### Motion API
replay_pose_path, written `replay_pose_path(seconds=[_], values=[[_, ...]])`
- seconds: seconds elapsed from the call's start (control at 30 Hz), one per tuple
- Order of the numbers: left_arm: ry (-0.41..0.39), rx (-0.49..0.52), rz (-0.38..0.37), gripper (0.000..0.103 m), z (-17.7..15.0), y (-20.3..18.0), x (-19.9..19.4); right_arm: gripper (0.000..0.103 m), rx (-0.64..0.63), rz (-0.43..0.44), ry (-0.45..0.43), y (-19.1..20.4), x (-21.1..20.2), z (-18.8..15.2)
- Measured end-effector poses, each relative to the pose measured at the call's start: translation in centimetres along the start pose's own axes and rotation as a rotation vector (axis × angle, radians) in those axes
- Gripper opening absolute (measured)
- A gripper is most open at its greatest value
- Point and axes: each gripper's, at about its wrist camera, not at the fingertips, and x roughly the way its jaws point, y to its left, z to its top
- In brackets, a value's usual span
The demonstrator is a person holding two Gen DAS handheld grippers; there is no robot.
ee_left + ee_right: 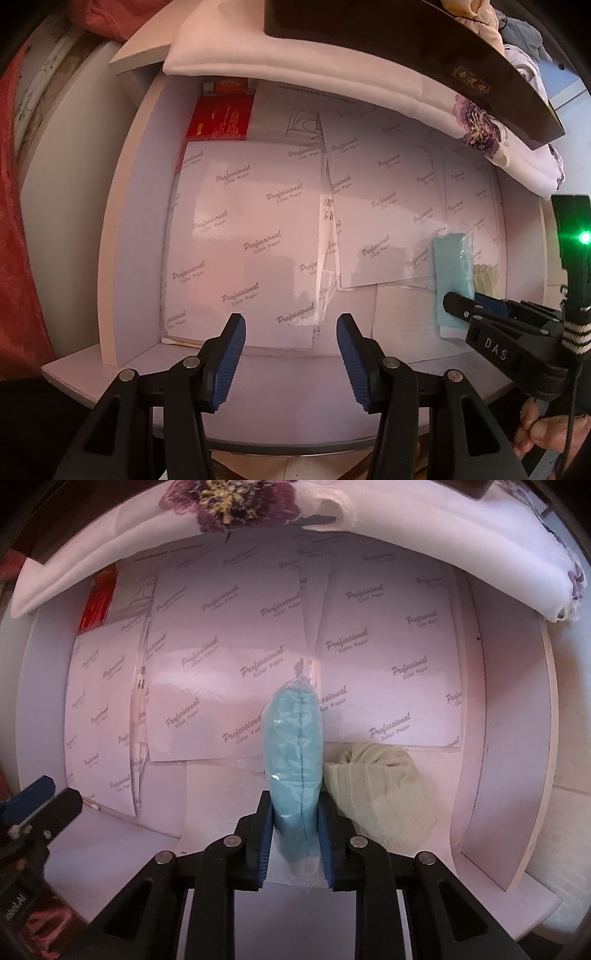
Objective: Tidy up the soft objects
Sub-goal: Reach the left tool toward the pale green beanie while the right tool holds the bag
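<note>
Right tool grips a blue cloth packet over an open drawer.

Nearest the right wrist camera, the right tool (294, 843) is clamped narrow on a blue cloth packet (295, 753) sealed in clear plastic, held edge-up, probably so it clears the drawer (495, 775) on the way to its place. Just beside it, a pale yellow cloth (384, 794) lies bunched on the drawer floor. The left tool (291, 356) hangs half open and empty, apparently waiting. Beyond lie printed paper sheets (243, 240) and, at the far rim, a white flowered cloth (229, 502).
</note>
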Motion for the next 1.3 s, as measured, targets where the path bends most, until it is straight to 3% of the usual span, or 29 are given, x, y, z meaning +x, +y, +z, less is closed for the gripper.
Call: replay_pose_path(seconds=[0.37, 0.7, 0.83, 1.07, 1.13, 1.3], values=[[0.019, 0.025, -0.037, 0.052, 0.0, -1.2, 0.3, 0.022, 0.018, -0.018, -0.039, -1.3, -3.4, 2.5], [0.011, 0.123, -0.091, 0.052, -0.5, -4.9, 0.1, 0.022, -0.024, -0.136, -0.048, -3.0, -6.9, 4.9], [0.012, 0.121, -0.127, 0.052, -0.5, -5.3, 0.0, 0.022, 0.029, -0.177, -0.052, -4.6, -6.8, 5.0], [0.026, 0.137, -0.135, 0.052, -0.9, -5.7, 0.1, 0.022, 0.113, -0.169, -0.122, -6.2, -8.4, 5.6], [0.029, 0.142, -0.125, 0.052, -0.8, -5.8, 0.3, 0.022, 0.117, -0.230, -0.140, -7.0, -9.2, 6.0], [0.023, 0.108, -0.122, 0.052, -0.6, -4.8, 0.4, 0.022, 0.126, -0.250, -0.055, -7.7, -6.8, 6.7]])
